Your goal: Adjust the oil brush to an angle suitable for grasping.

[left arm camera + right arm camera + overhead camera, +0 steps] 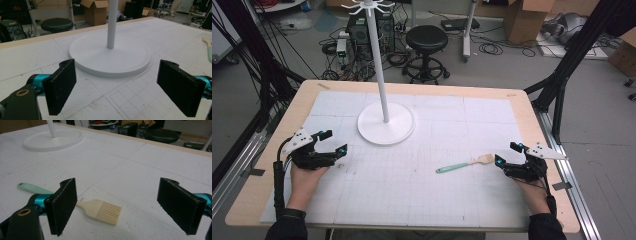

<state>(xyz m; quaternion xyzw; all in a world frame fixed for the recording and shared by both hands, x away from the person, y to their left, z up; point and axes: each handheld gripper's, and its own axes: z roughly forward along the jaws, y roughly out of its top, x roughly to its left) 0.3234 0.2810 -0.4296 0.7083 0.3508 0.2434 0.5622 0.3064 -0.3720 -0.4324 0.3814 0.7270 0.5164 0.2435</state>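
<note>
Right hand-held gripper (508, 154) at lower right of the high view, jaws wide, nothing between them. Pastry brush (463, 164) lies flat on the tabletop (422, 190) just left of it, bristles toward the gripper. Left hand-held gripper (334, 142) at lower left, jaws wide, empty, near the white stand (386, 124).

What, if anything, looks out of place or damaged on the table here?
Nothing stands out. The brush lies flat on the white mat, whole, near the right gripper. The stand is upright with bare hooks. Both grippers are open and hold nothing; the left gripper faces the stand's base.
</note>
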